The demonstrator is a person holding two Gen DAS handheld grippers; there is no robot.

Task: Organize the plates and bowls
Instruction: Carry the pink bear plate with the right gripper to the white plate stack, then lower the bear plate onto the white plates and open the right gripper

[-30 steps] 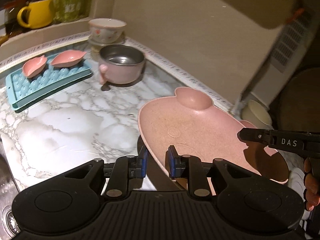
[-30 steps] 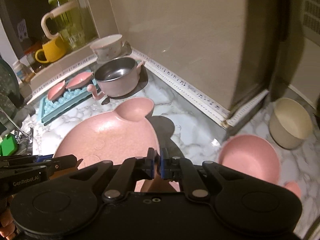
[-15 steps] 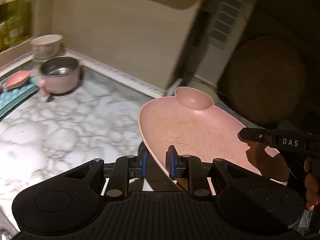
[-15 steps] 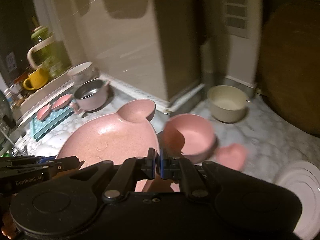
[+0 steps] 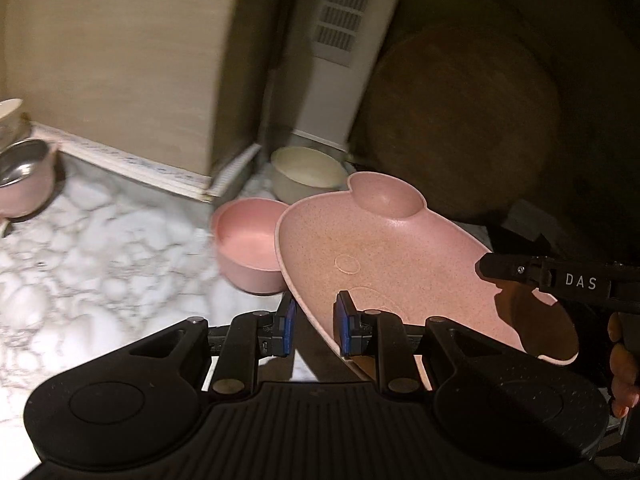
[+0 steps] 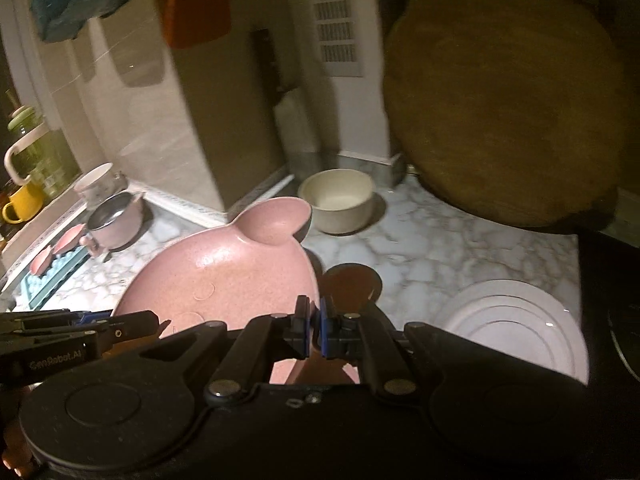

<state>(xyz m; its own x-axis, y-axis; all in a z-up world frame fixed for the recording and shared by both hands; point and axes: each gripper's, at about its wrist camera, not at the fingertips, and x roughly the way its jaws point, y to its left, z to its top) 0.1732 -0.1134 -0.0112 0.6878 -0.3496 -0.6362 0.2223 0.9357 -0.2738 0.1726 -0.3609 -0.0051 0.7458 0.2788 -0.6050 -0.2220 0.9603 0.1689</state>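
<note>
While both views share the pink plate [image 5: 384,248], only the right shows the white plate [image 6: 516,328].

In the left wrist view the pink plate [image 5: 384,248] hides the right side of the pink bowl [image 5: 246,248] and the front of the cream bowl [image 5: 304,172]. The steel-lined pot [image 5: 24,184] is cut by the left edge. In the right wrist view the white plate [image 6: 516,332] near the desk's right edge is partly hidden behind the right tool [image 6: 314,330].
</note>
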